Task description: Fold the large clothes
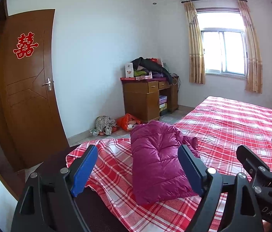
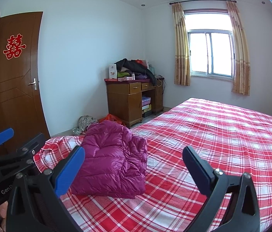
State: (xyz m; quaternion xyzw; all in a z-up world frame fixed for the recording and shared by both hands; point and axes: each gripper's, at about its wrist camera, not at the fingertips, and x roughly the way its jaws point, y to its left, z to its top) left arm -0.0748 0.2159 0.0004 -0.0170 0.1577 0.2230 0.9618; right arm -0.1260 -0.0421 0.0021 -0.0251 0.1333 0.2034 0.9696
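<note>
A magenta quilted down jacket lies folded into a thick bundle near the corner of a bed with a red and white plaid sheet. My left gripper hovers just above and in front of the bundle, its blue pads wide apart and nothing between them. My right gripper stands open to the right of the jacket, holding nothing. Each gripper also shows at the edge of the other's view: the right gripper and the left gripper.
A brown wooden door stands at the left. A wooden desk piled with clothes and boxes stands against the far wall, with bags on the floor beside it. A curtained window is behind the bed.
</note>
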